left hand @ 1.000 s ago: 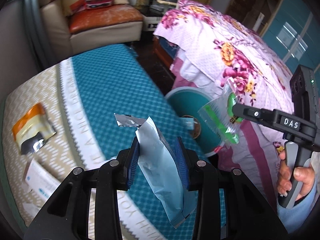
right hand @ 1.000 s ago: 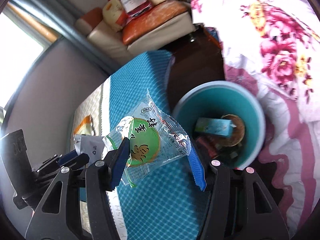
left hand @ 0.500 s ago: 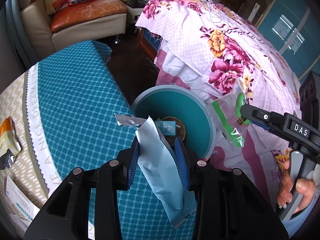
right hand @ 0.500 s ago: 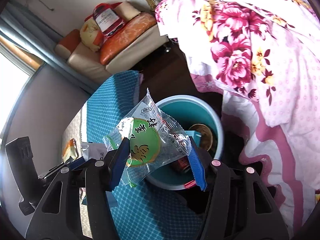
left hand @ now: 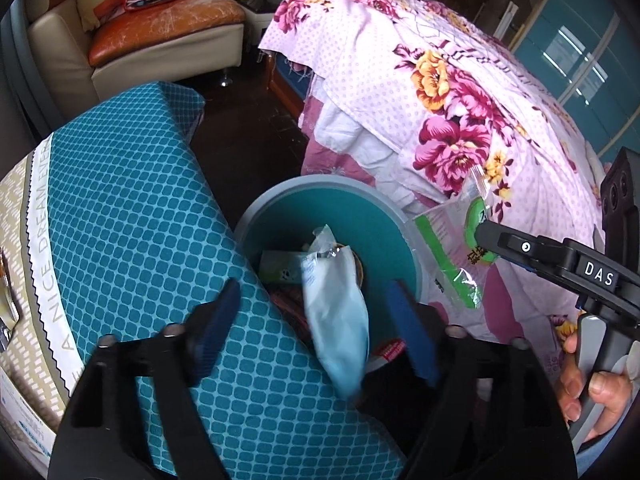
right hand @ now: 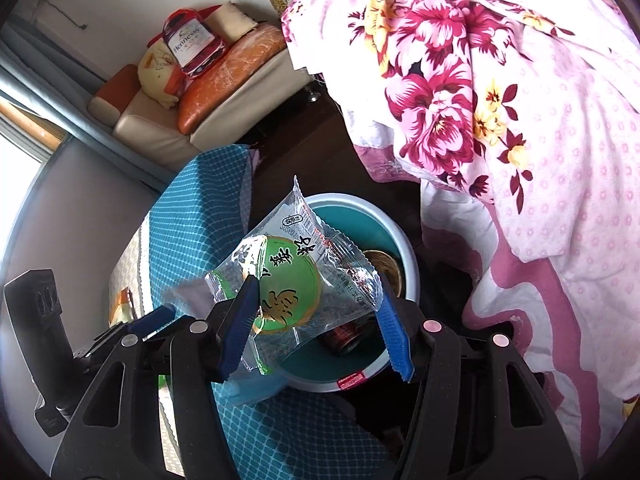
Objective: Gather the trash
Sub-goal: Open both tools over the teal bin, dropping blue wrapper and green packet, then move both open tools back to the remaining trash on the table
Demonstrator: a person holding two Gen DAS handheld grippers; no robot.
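My left gripper (left hand: pixel 316 330) is open above the near rim of the teal trash bin (left hand: pixel 384 204). The pale blue wrapper (left hand: pixel 336 308) hangs loose between its spread fingers, over the bin. My right gripper (right hand: pixel 316 320) is shut on a clear wrapper with a green round label (right hand: pixel 288 280) and holds it above the bin (right hand: pixel 408 252). That wrapper also shows in the left wrist view (left hand: pixel 452 248), at the bin's right rim. The bin holds a small box (left hand: pixel 280 266), a can (right hand: pixel 344 338) and other trash.
A table with a teal patterned cloth (left hand: pixel 120 220) stands left of the bin. A bed with a floral pink cover (left hand: pixel 440 92) rises on the right. A beige sofa with an orange cushion (left hand: pixel 160 28) is at the back. Dark floor lies between.
My left gripper moved over the bin and opened, letting go of the pale blue wrapper. My right gripper moved over the bin, still holding the green-label wrapper.
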